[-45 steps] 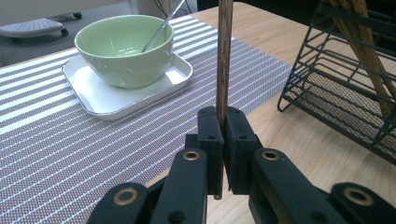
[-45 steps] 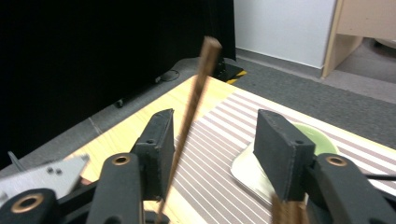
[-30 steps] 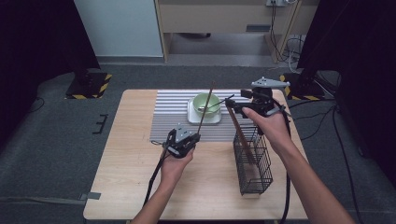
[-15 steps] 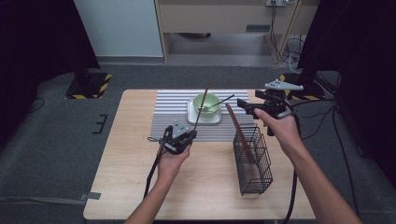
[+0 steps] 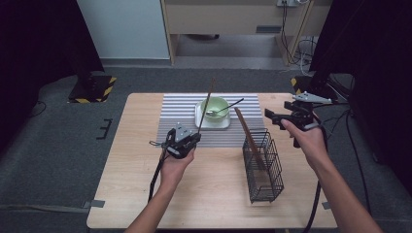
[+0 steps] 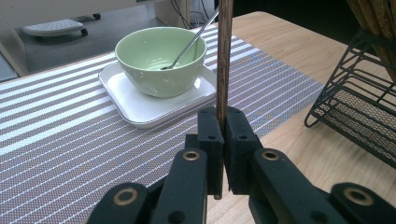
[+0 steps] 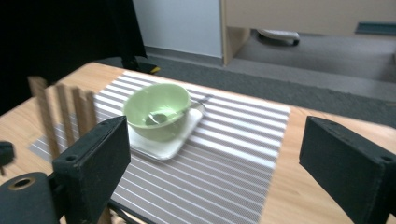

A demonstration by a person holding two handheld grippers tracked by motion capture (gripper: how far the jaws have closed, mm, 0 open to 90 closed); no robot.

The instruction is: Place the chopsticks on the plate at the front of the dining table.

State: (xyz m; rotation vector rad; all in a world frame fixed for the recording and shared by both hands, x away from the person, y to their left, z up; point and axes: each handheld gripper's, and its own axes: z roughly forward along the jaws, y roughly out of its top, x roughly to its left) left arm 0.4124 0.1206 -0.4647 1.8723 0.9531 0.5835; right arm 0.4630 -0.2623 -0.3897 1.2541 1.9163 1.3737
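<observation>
The mat (image 5: 184, 116) lies along the table's (image 5: 121, 194) far edge, at its middle. On the mat's right half sits the plate (image 5: 200, 121), and the bowl (image 5: 216, 108) stands on it. The spoon (image 5: 228, 107) rests in the bowl, its handle leaning toward the table's right edge. The rack (image 5: 265, 170) stands right of the mat, on the table's right half, nearer the front edge. Sticks (image 5: 245, 133) stand in the rack's far end, leaning toward the mat.
</observation>
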